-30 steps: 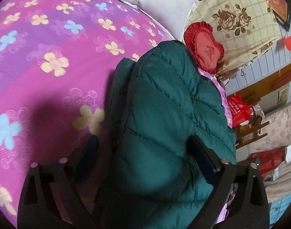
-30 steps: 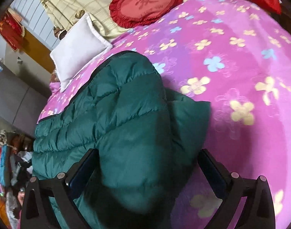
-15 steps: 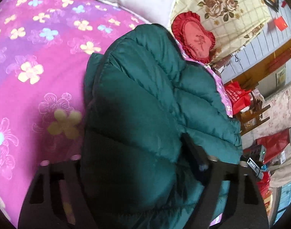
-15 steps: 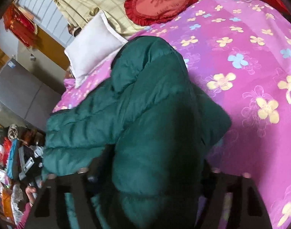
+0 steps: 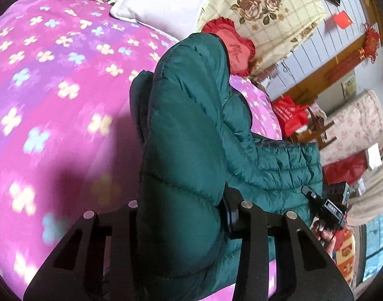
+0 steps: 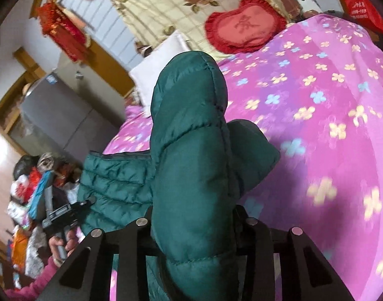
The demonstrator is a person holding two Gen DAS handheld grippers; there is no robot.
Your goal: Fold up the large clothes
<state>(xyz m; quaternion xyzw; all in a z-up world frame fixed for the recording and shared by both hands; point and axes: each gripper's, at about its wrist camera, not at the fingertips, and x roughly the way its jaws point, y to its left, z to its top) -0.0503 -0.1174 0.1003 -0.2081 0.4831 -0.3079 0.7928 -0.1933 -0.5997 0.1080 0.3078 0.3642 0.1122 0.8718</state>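
A dark green puffer jacket (image 5: 188, 115) lies on the pink flowered bed cover (image 5: 53, 87), with a thick fold raised off it. In the left wrist view, my left gripper (image 5: 182, 208) has this fold squeezed between its closing jaws. The right wrist view shows another raised fold of the jacket (image 6: 191, 130), on which my right gripper (image 6: 192, 215) is closing too. The quilted hem (image 6: 111, 178) sags between the two grippers. The fabric hides most of the pads. A hand (image 6: 58, 245) holds the left gripper's handle at the lower left.
At the head of the bed are a white pillow (image 5: 163, 2), a red heart cushion (image 6: 244, 27) and a cream rose-print quilt (image 5: 266, 7). Red bags (image 5: 289, 115) and furniture stand beside the bed. A grey cabinet (image 6: 58, 115) and a heap of clutter (image 6: 33, 188) are on the other side.
Both pairs of jaws have narrowed from wide open onto the jacket. Both grippers have risen and pulled back, lifting the folds off the bed and bunching them.
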